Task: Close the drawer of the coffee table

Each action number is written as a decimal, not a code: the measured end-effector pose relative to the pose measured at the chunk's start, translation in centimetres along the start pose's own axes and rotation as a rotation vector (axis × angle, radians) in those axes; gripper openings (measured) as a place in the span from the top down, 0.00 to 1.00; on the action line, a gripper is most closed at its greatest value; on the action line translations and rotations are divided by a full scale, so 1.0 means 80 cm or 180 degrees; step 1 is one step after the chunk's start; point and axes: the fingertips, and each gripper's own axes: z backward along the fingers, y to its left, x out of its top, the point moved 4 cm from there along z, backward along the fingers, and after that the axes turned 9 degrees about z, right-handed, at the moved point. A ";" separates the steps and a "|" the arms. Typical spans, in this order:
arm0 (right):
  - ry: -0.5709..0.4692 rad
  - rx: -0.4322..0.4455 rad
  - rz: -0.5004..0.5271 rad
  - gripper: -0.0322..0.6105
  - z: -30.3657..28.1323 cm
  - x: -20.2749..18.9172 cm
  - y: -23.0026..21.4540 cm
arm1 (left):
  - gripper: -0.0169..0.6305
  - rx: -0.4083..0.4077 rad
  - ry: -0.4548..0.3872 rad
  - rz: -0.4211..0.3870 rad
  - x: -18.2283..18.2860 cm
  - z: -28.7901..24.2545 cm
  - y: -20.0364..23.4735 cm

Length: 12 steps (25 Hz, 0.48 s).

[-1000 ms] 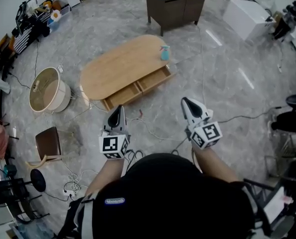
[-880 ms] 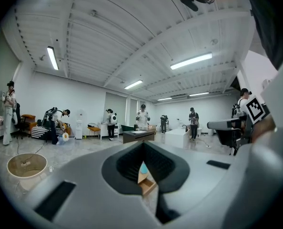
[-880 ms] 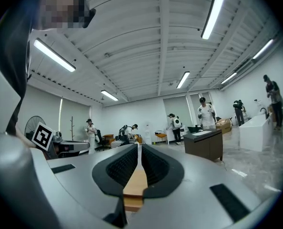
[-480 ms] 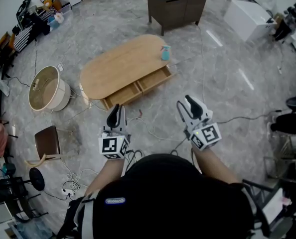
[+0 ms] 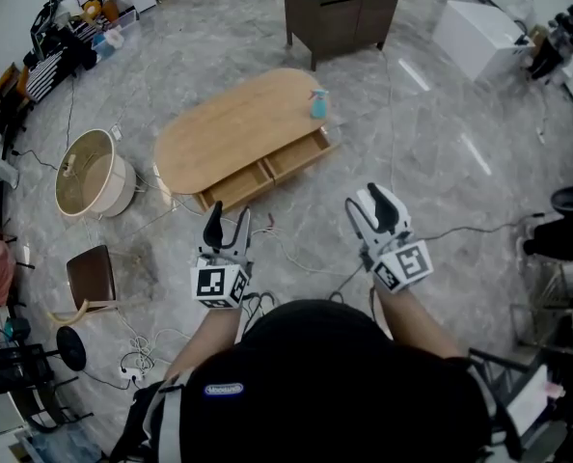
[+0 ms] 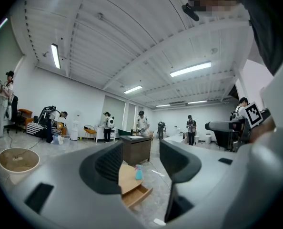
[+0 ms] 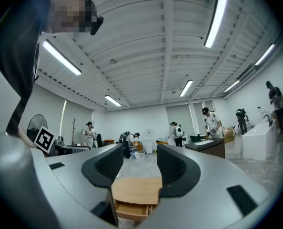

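Jutting wooden drawer (image 5: 267,169), apparently divided.

- The grey stone floor (image 5: 441,143) holds an oval wooden coffee table (image 5: 231,123), a dark cabinet (image 5: 340,13), a round tub (image 5: 94,174) and loose cables (image 5: 144,347);
- a blue spray bottle (image 5: 319,103) stands on the coffee table, near its edge
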 end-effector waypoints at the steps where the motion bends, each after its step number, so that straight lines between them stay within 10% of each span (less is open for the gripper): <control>1: -0.0017 -0.0008 0.0006 0.65 0.001 0.002 0.000 | 0.63 0.0002 -0.0001 0.0001 0.000 0.000 0.000; 12: 0.0028 -0.0055 -0.0013 0.65 0.016 0.002 -0.011 | 0.62 -0.0043 0.0010 -0.0025 -0.001 -0.001 -0.016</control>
